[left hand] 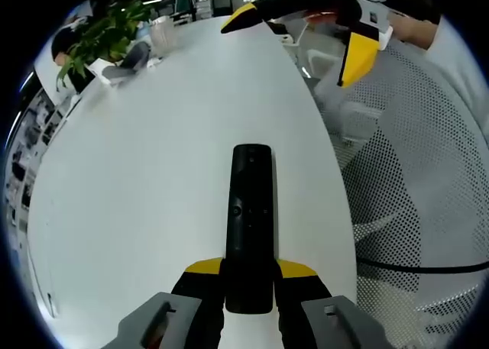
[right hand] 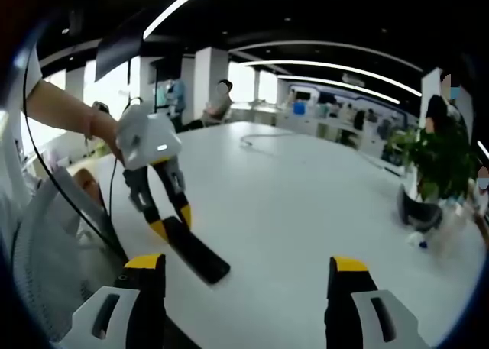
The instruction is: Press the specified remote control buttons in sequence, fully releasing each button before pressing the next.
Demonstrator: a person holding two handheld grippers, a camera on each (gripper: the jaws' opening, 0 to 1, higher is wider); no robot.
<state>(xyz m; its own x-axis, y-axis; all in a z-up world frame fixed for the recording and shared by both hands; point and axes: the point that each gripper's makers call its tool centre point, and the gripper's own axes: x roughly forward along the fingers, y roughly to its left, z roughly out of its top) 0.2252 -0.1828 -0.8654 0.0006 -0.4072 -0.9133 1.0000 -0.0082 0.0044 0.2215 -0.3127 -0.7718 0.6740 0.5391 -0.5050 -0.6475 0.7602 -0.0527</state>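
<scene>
A long black remote control (left hand: 250, 219) with small buttons on its top lies lengthwise between my left gripper's (left hand: 250, 271) yellow-tipped jaws, which are shut on its near end, above the white table (left hand: 153, 181). In the right gripper view the same remote (right hand: 195, 253) sticks out from the left gripper (right hand: 170, 223), held in a hand at the left. My right gripper (right hand: 246, 273) stands open with nothing between its fingers, back from the remote. It also appears at the top of the left gripper view as the right gripper (left hand: 306, 36), jaws wide apart.
A potted green plant (left hand: 99, 32) and a grey object (left hand: 126, 63) stand at the table's far end. A white mesh chair (left hand: 412, 189) sits beside the table's right edge. A cable (right hand: 263, 139) lies far across the table. A person sits in the background.
</scene>
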